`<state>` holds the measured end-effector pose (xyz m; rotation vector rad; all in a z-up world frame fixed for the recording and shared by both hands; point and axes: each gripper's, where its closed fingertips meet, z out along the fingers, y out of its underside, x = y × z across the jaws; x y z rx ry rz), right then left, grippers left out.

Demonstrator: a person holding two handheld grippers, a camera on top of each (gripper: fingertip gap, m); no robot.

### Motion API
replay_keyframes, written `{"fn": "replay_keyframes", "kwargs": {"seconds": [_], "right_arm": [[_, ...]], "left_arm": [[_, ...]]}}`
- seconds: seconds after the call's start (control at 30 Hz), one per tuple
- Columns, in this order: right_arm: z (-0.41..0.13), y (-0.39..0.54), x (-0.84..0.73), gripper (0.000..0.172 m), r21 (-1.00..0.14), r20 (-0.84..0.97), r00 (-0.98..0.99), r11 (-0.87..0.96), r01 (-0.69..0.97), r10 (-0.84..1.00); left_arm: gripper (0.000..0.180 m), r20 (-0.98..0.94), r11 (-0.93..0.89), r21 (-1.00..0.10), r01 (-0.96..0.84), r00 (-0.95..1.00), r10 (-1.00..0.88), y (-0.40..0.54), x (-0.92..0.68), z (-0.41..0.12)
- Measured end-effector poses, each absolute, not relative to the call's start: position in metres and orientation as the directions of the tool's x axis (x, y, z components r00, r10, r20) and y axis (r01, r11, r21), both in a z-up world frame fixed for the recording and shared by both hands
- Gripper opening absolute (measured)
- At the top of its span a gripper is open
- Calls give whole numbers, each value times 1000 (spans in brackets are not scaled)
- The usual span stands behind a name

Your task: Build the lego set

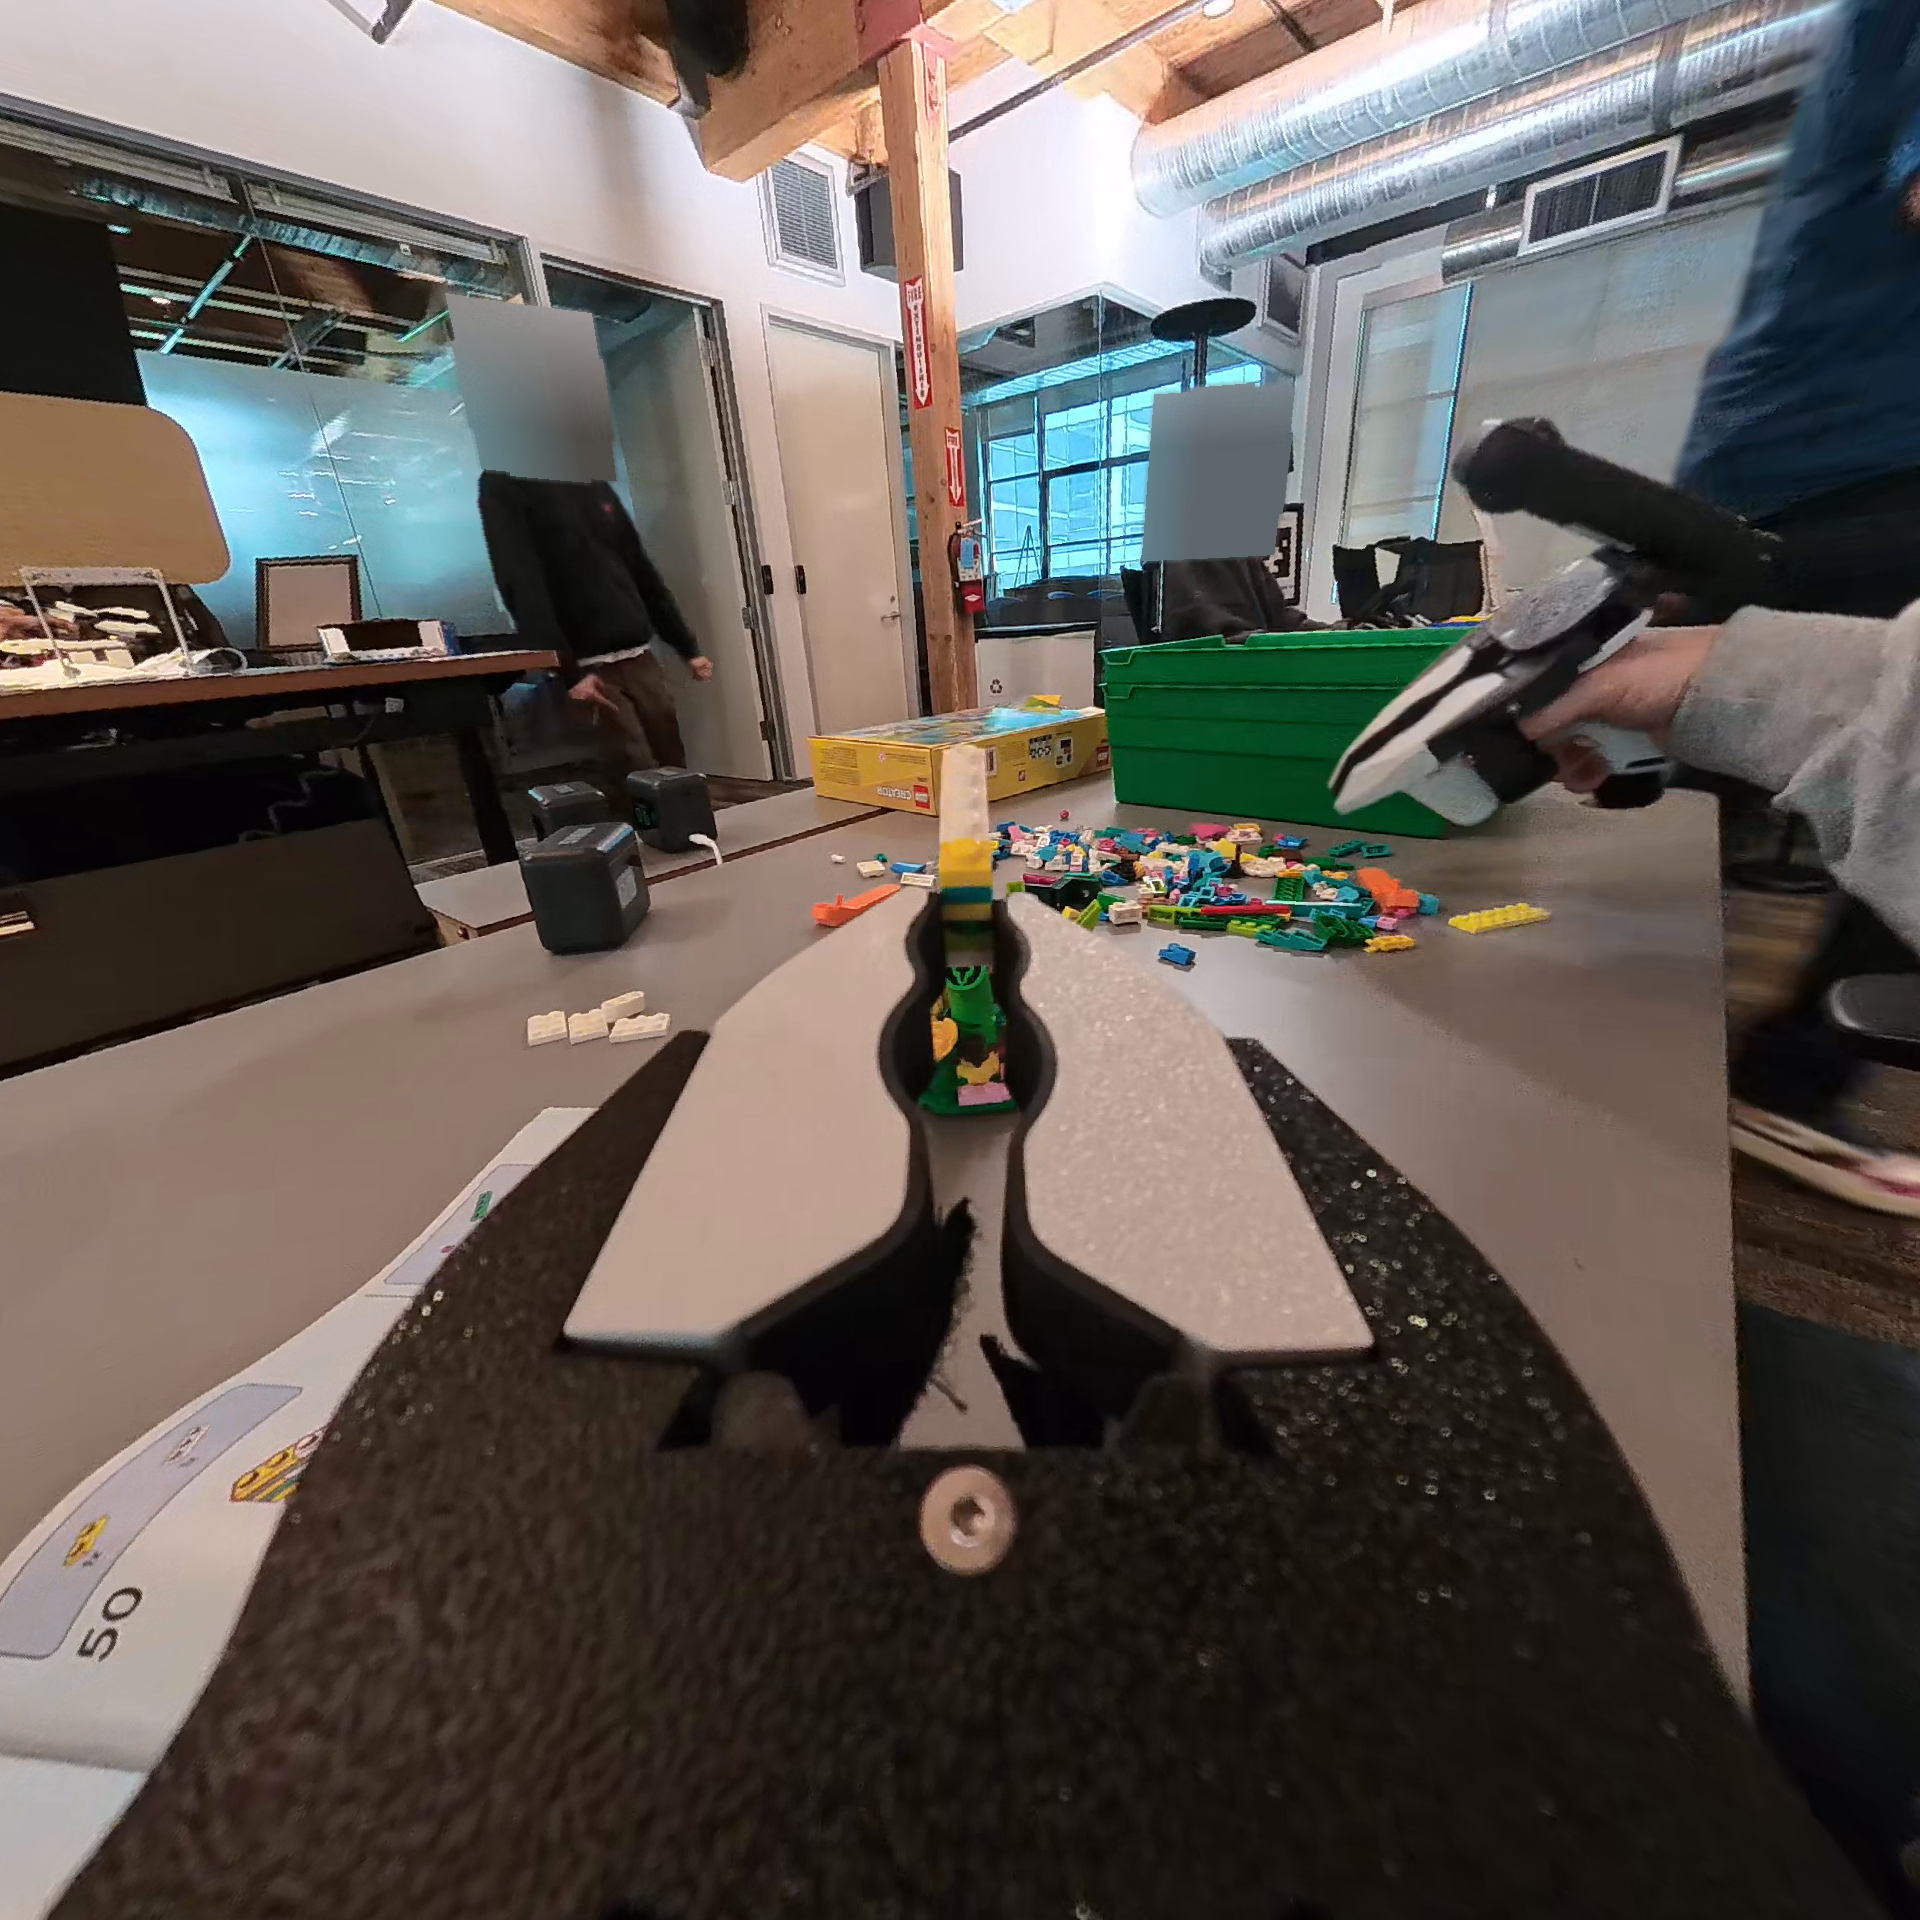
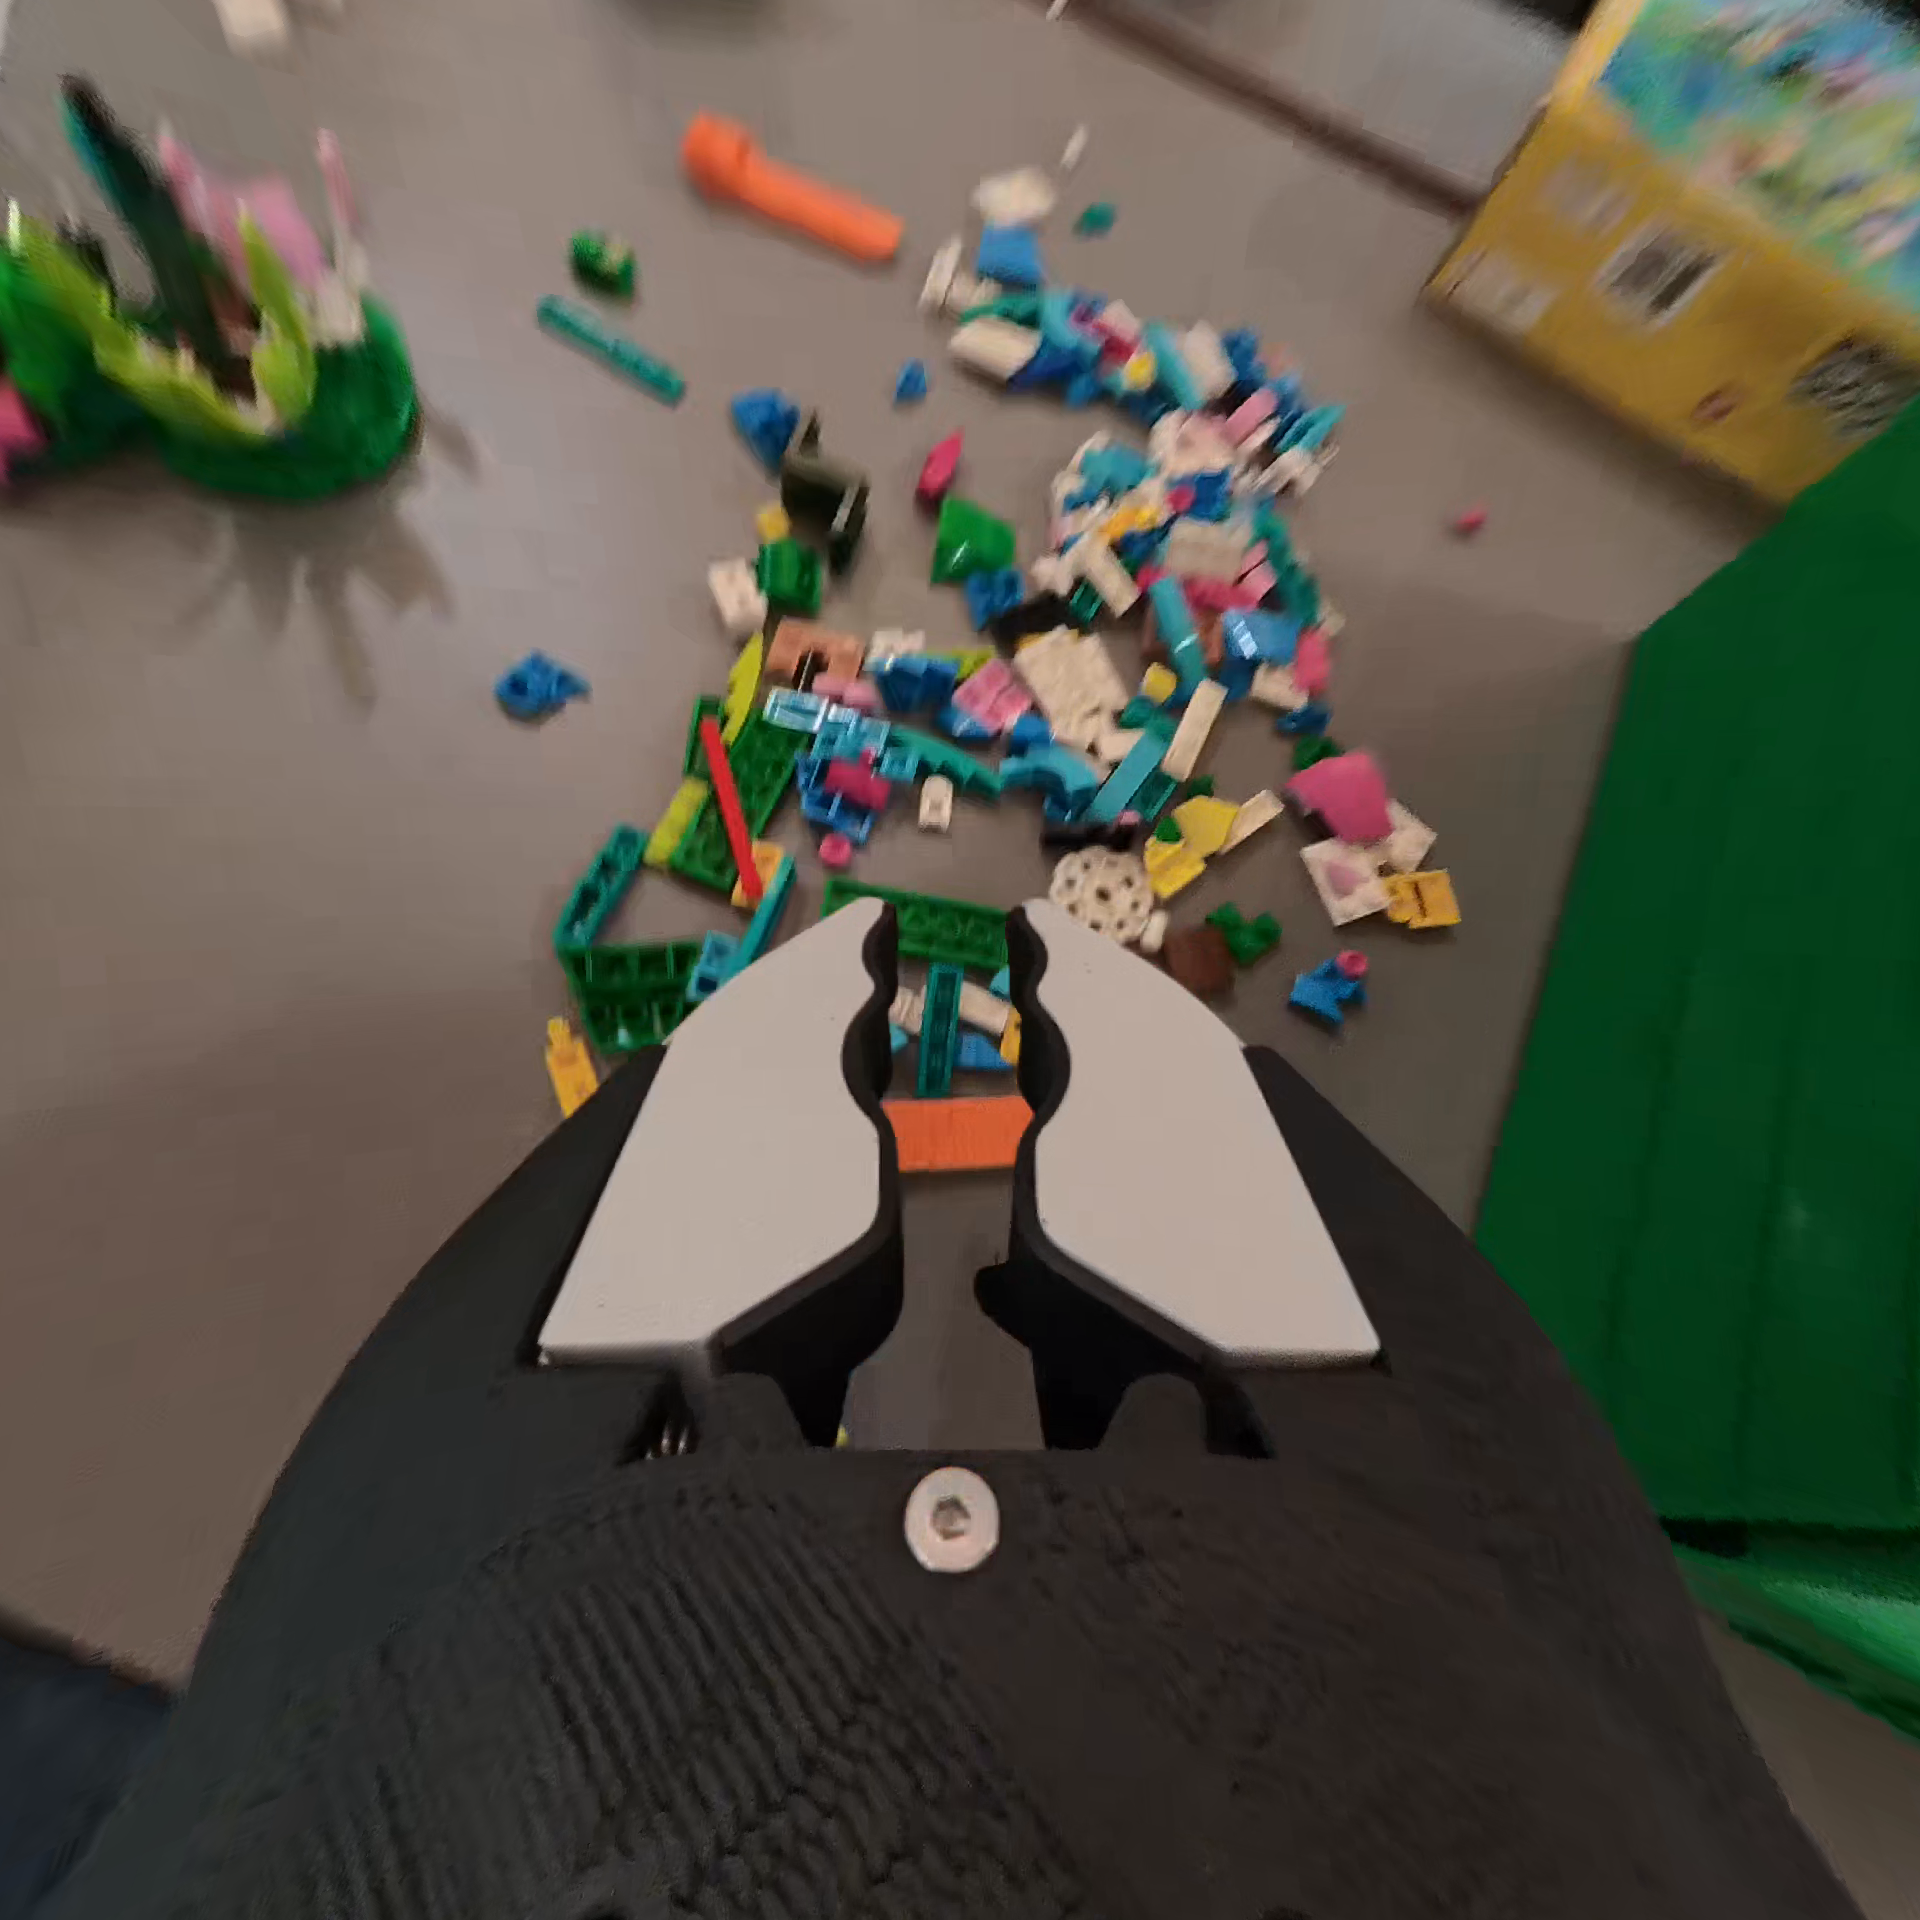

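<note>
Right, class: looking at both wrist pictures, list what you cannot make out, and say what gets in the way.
- Left wrist view: the lower part of the brick model is hidden by the left gripper's fingers.
- Left wrist view: the booklet is cut off by the picture edge and gripper body.
- Right wrist view: the green model is blurred.
- Right wrist view: the orange piece is mostly covered by the fingers.

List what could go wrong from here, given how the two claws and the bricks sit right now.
1. The left claw grips a tall brick model low down; its white top stands unsupported and might snap off.
2. The right claw hangs open over the loose brick pile; closing there may catch several pieces or scatter them.
3. The right view is blurred, so aim could be off.
</note>
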<state>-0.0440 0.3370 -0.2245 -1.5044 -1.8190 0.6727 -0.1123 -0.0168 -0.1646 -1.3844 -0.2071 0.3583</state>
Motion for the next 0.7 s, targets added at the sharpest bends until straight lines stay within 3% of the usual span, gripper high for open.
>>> {"fn": "replay_keyframes", "kwargs": {"seconds": [0.17, 0.5, 0.7], "right_arm": [[-238, 346, -27, 20, -654, 175, -224, 284, 701, 959], [-254, 360, 8, 21, -668, 67, -144, 151, 729, 987], [-264, 344, 18, 17, -650, -7, -211, 156, 744, 978]], "left_arm": [[8, -74, 126, -984, -129, 926, 370, -15, -113, -166], [8, -95, 129, -980, -151, 927, 363, -15, -109, -165], [8, -113, 111, -980, -164, 925, 363, -13, -108, -167]]}}
